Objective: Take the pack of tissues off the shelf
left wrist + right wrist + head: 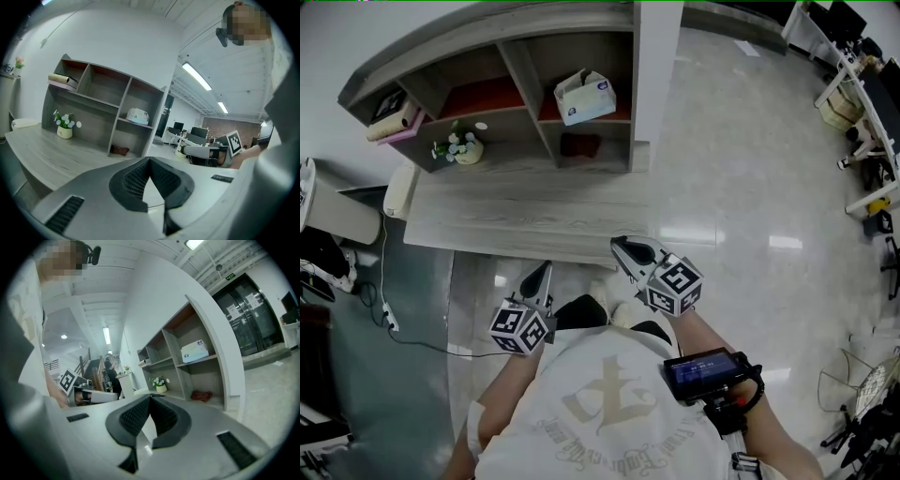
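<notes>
Both pinched shut and empty, left gripper point(546, 270) and right gripper point(619, 246) -- tissue pack point(584, 97) sits upper-middle on the shelf point(528, 89).

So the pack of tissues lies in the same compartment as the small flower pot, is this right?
Not quite. The pack of tissues lies in the right column, above a dark red thing; the small flower pot stands in the compartment to its left, lower down. The left gripper view shows it.
</notes>
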A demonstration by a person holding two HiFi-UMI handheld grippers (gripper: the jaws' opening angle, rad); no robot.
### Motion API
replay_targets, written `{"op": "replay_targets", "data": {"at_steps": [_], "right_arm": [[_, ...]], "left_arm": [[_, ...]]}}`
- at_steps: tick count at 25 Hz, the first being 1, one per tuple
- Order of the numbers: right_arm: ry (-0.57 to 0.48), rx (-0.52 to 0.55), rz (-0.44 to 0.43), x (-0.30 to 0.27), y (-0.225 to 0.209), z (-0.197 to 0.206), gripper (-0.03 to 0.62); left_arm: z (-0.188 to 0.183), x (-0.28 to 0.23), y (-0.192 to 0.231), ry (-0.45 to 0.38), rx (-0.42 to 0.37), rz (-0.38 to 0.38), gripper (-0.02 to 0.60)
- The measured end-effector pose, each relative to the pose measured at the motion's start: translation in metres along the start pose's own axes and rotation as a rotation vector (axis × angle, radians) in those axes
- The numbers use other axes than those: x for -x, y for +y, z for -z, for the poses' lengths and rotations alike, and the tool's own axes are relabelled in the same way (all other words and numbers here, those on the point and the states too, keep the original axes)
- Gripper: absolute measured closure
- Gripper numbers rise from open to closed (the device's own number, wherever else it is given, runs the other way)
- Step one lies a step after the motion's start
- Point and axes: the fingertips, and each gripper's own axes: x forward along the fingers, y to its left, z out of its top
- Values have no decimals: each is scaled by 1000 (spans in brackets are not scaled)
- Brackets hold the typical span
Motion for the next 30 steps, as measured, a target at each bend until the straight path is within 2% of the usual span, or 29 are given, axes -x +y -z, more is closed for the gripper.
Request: {"op": "replay_targets", "data": {"at_steps": [13,30], "right_arm": [[57,-40,58,-13,-22,17,589],[39,-59,107,-44,-70,-10,589]], "left_arm": [[10,-20,20,49,45,13,569],[-30,-86,41,53,10,80,569]]}}
